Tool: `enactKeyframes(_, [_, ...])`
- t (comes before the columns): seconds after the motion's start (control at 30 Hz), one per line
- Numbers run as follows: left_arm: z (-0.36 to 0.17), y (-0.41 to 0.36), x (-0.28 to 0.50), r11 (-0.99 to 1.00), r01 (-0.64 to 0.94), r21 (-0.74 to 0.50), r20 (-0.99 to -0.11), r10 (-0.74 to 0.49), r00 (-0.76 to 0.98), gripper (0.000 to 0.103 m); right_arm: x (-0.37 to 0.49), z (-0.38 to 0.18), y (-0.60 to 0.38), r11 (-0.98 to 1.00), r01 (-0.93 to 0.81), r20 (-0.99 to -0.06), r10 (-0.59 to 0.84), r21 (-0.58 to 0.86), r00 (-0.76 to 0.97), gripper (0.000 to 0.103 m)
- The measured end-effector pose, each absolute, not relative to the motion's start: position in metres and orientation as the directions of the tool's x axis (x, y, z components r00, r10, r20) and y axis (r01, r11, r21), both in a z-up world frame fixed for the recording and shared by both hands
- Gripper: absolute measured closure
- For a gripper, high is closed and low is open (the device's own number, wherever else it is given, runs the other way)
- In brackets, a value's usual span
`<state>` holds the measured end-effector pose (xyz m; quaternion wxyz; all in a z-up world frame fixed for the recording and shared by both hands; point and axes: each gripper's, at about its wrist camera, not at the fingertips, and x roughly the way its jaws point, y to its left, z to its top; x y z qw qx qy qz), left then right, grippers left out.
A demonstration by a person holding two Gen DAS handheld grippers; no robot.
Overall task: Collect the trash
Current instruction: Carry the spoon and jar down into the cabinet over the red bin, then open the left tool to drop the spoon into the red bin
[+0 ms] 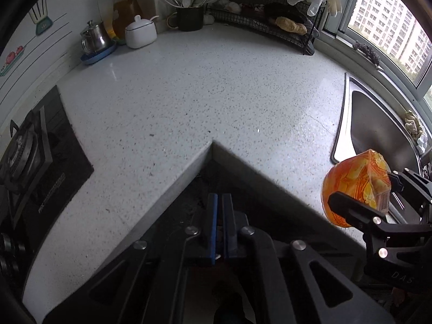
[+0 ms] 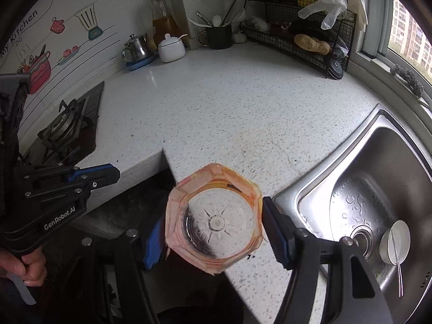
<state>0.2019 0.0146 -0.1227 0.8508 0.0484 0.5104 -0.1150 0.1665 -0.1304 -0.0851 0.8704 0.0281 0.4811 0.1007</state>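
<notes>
The right gripper [image 2: 216,229] is clamped on an orange plastic bottle [image 2: 214,222], which fills the lower middle of the right wrist view seen end-on: its clear base faces the camera, so its long axis runs straight out along the fingers, away from the lens. The blue pads [image 2: 152,243] press its left and right flanks. In the left wrist view the same bottle sits at the lower right of the frame, held off the speckled counter [image 1: 189,86] just short of the sink [image 1: 378,124]. The left gripper [image 1: 220,226] is fully closed with nothing between its fingers, pointing down over the dark notch where the counter's inner corner cuts back, in the lower middle of its own frame. A hand [image 2: 29,267] holds its handle at the lower left of the right wrist view. No bin shows in either picture, so where the bottle must go cannot be told; judging by the task, the next move is a carry-away, and it rests wholly on the right hand, since the bottle is already in that grip and lies well to the right of the empty left gripper.
</notes>
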Motion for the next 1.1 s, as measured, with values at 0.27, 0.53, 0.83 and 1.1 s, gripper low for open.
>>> enactKeyframes(0.27, [-0.166,0.030,0.162,0.969,0.244,-0.051,-0.924,-0.138,0.358,0.101,0.139,-0.121,-0.101,0.965,-0.186,-0.870,0.247,0.183,0.427,0.040])
enactKeyframes(0.53, [-0.215,0.043,0.146,0.977,0.209,-0.035,-0.950,-0.098,0.298,0.101,0.131,-0.172,-0.090,0.956,-0.210,-0.896,0.268,0.204,0.353,0.040])
enactKeyframes(0.83, [-0.290,0.068,0.134,0.988,0.151,-0.029,-0.967,-0.067,0.248,0.100,0.149,-0.251,-0.072,0.945,-0.255,-0.913,0.279,0.206,0.298,0.040])
enactKeyframes(1.1, [-0.357,0.079,0.138,0.992,0.125,0.003,-0.974,-0.026,0.227,0.072,0.180,-0.326,-0.048,0.928,-0.326,-0.914,0.280,0.179,0.294,0.040])
